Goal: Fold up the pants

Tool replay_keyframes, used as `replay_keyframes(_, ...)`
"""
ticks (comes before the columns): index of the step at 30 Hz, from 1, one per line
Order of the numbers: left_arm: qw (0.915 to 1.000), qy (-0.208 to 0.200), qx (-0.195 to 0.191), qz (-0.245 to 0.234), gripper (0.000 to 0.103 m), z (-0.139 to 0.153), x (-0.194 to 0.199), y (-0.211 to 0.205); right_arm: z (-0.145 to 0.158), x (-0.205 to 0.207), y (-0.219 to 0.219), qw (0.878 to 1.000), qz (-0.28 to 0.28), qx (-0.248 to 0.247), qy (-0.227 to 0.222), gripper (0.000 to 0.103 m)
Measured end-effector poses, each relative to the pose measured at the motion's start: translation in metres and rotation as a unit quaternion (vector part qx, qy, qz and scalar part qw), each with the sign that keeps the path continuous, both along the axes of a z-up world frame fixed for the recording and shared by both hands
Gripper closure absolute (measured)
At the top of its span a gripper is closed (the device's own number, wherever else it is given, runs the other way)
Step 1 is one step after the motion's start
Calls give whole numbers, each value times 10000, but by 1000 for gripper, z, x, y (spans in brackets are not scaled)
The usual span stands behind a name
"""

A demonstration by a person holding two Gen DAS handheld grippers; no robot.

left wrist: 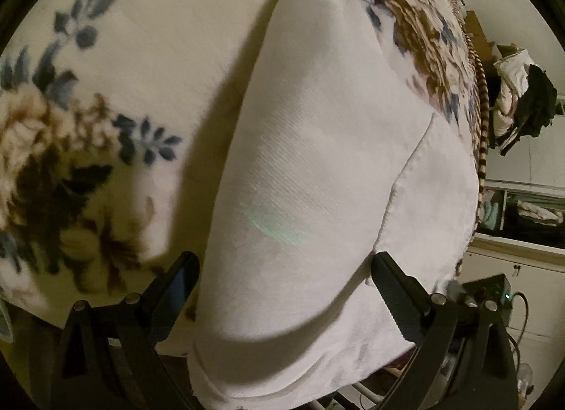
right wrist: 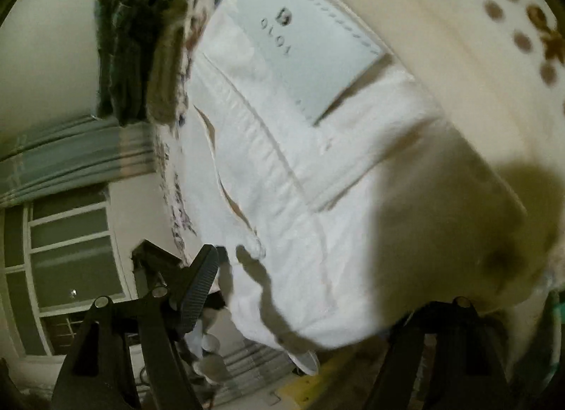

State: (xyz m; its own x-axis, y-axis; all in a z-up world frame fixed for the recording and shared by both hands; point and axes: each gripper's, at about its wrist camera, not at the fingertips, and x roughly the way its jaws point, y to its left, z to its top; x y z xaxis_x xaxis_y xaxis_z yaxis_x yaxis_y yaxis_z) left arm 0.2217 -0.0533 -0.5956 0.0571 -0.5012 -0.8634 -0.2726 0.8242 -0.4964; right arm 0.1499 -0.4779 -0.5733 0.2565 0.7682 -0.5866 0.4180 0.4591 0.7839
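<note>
White pants (left wrist: 317, 170) lie on a floral blanket (left wrist: 106, 99) on a bed, one layer folded over another, hanging over the near edge. My left gripper (left wrist: 282, 269) is open, its fingers apart on either side of the fabric near the bed's edge. In the right wrist view the pants' waist (right wrist: 300, 170) shows a white label patch (right wrist: 310, 36) and a back pocket. My right gripper (right wrist: 317, 269) is open just above the waistband; its left finger (right wrist: 197, 286) shows, its right finger is hidden behind the cloth.
A pile of dark green folded clothes (right wrist: 137, 53) sits at the far end of the bed. White cabinets (left wrist: 522, 261) with clothing heaps stand beside the bed. A window (right wrist: 67, 251) and curtain (right wrist: 70, 159) are beyond the bed's edge.
</note>
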Motion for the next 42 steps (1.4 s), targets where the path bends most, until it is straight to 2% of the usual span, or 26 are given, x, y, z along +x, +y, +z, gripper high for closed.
replay_keyframes(3, 9999, 47, -104, 29, 3, -7, -2, -1, -20, 1, 5, 9992, 206, -230, 269, 26)
replay_keyframes(6, 9999, -5, -107, 38, 4, -5, 0, -3, -27, 5, 13, 9996, 151, -158, 190, 27)
replay_keyframes(8, 9998, -173, -8, -77, 28, 2, 1, -6, -19, 3, 15, 9988, 271, -413, 44, 47)
replay_keyframes(9, 9995, -240, 123, -154, 34, 7, 1, -9, -15, -6, 13, 9986, 259, -469, 9, 50)
replay_keyframes(11, 9986, -339, 354, -212, 60, 16, -1, -12, -7, -5, 16, 9978, 263, -600, -62, 61)
replay_keyframes(14, 9957, -619, 581, -366, 76, 32, -5, -15, 7, -4, 23, 9958, 339, -842, -157, 66)
replay_keyframes(17, 9920, -848, 791, -505, 80, 50, -7, -19, 29, -4, 21, 9930, 452, -1077, -198, 68)
replay_keyframes(22, 9902, -979, 851, -522, 82, 68, -1, -20, 61, 3, 21, 9900, 583, -1230, -362, 71)
replay_keyframes(28, 9880, -1181, 889, -452, 82, 108, 6, -21, 105, 3, 17, 9881, 688, -1258, -550, 72)
replay_keyframes(36, 9826, -1474, 1029, -472, 82, 188, 32, -19, 187, 26, 24, 9838, 823, -1276, -949, 72)
replay_keyframes(42, 9756, -1853, 1084, -459, 82, 258, 80, -14, 263, 71, 35, 9774, 943, -1326, -1348, 72)
